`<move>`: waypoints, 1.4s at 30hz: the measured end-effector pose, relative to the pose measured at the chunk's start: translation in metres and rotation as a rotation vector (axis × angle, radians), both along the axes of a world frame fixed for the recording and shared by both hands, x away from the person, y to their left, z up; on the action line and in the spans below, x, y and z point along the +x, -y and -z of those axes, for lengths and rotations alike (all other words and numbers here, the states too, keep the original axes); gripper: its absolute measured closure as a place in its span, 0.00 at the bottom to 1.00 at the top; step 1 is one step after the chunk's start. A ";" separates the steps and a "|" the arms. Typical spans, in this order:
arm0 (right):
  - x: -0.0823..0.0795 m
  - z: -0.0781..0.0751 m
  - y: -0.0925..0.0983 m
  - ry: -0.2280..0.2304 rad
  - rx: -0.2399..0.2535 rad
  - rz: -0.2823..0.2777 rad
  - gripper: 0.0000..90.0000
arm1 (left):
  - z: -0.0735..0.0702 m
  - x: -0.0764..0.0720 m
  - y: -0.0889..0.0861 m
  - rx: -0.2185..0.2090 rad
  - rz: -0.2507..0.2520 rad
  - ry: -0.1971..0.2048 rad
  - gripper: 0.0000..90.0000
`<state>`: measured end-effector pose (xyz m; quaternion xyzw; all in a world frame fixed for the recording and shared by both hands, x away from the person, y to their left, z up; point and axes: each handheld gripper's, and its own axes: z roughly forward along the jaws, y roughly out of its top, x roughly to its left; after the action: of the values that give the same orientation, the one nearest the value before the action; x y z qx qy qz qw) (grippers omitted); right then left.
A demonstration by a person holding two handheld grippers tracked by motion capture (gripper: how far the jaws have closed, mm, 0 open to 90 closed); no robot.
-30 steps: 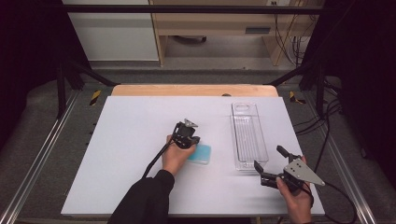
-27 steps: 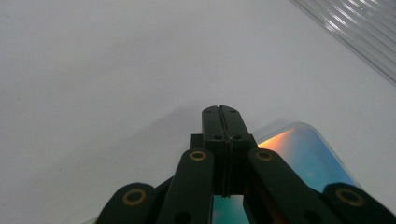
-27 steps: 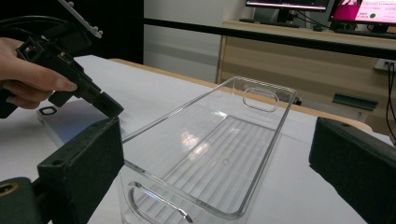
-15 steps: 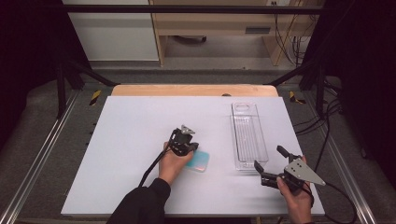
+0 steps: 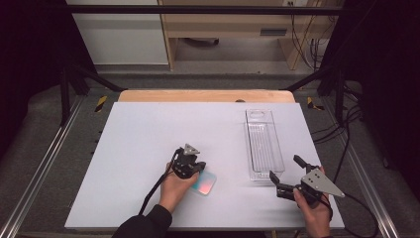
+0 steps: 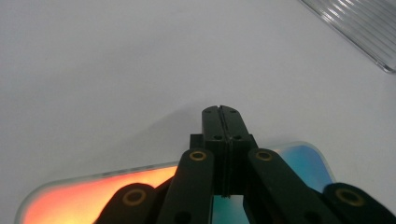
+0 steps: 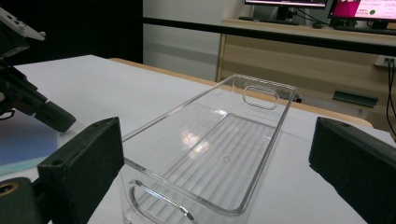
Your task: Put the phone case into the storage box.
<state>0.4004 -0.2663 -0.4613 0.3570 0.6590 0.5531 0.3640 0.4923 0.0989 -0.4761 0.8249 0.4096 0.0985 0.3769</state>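
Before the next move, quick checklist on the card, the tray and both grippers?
1. Left gripper jaws shut: ok, closed flat together, nothing between them.
2. Left gripper over the card: ok, it sits above the iridescent card near the table's front.
3. Contact between the jaws and the card: cannot tell, the tips reach past its far edge.
4. Right gripper open: ok, jaws spread wide, empty.
5. Right gripper lined up on the tray: ok, the near end of the clear tray lies between and ahead of its jaws, not yet touched.
6. Tray empty and upright: ok.
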 end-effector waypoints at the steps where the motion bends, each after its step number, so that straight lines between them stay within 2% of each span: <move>1: 0.000 0.000 0.000 0.000 0.000 0.000 0.04 | 0.000 -0.003 -0.002 0.001 0.000 0.002 1.00; 2: -0.001 -0.001 0.000 0.005 -0.005 -0.005 0.04 | 0.001 -0.008 -0.005 -0.001 -0.002 0.015 1.00; 9: -0.002 -0.001 -0.001 0.006 -0.013 -0.013 0.04 | 0.001 -0.024 -0.012 0.002 -0.006 0.018 1.00; 12: -0.001 -0.001 -0.002 0.007 -0.018 -0.014 0.04 | 0.001 -0.027 -0.016 0.009 -0.004 0.027 1.00; 15: -0.001 0.000 -0.003 0.001 -0.025 -0.018 0.04 | 0.002 -0.030 -0.019 -0.009 -0.012 0.023 1.00; 19: 0.000 0.000 -0.003 0.003 -0.023 -0.019 0.04 | 0.001 -0.033 -0.021 0.012 -0.003 0.054 1.00; 22: 0.000 0.001 -0.004 -0.002 -0.030 -0.024 0.04 | -0.005 -0.037 -0.025 -0.007 0.001 0.130 1.00; 23: 0.000 0.001 -0.004 -0.002 -0.030 -0.024 0.04 | -0.005 -0.037 -0.025 -0.007 0.001 0.130 1.00; 25: -0.001 0.002 -0.003 -0.003 -0.033 -0.022 0.04 | -0.008 -0.039 -0.030 -0.031 -0.014 0.167 1.00; 26: -0.002 0.001 -0.001 -0.004 -0.026 -0.018 0.04 | -0.012 -0.043 -0.037 -0.033 -0.028 0.217 1.00; 27: -0.002 0.001 -0.001 -0.004 -0.026 -0.018 0.04 | -0.012 -0.043 -0.037 -0.033 -0.028 0.217 1.00; 28: -0.002 0.000 0.000 -0.009 -0.018 -0.019 0.04 | -0.014 -0.046 -0.041 -0.026 -0.040 0.264 1.00; 29: -0.002 0.000 0.000 -0.009 -0.018 -0.019 0.04 | -0.017 -0.050 -0.044 -0.001 -0.046 0.318 1.00; 30: -0.002 0.000 0.000 -0.021 -0.021 -0.015 0.05 | -0.020 -0.054 -0.051 0.002 -0.063 0.359 1.00; 33: -0.002 -0.001 -0.002 -0.031 -0.028 -0.001 0.05 | -0.026 -0.063 -0.071 -0.032 -0.112 0.404 1.00; 35: -0.002 -0.001 -0.002 -0.034 -0.028 0.002 0.05 | -0.029 -0.067 -0.084 -0.058 -0.126 0.428 0.99; 38: -0.001 -0.002 -0.005 -0.038 -0.031 0.017 0.04 | -0.034 -0.077 -0.108 -0.068 -0.169 0.487 0.88; 39: 0.000 -0.003 -0.006 -0.044 -0.039 0.029 0.04 | -0.035 -0.080 -0.115 -0.081 -0.177 0.500 0.78; 40: 0.000 -0.003 -0.006 -0.048 -0.037 0.034 0.04 | -0.035 -0.081 -0.120 -0.093 -0.178 0.511 0.71; 41: 0.000 -0.003 -0.006 -0.048 -0.037 0.034 0.04 | -0.035 -0.083 -0.125 -0.097 -0.179 0.527 0.71; 42: 0.001 -0.004 -0.006 -0.058 -0.030 0.037 0.03 | -0.035 -0.084 -0.131 -0.100 -0.185 0.539 0.62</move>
<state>0.4010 -0.2603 -0.4576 0.3793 0.6708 0.5257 0.3602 0.4078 0.2297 -0.4414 0.7085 0.3727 0.3276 0.5019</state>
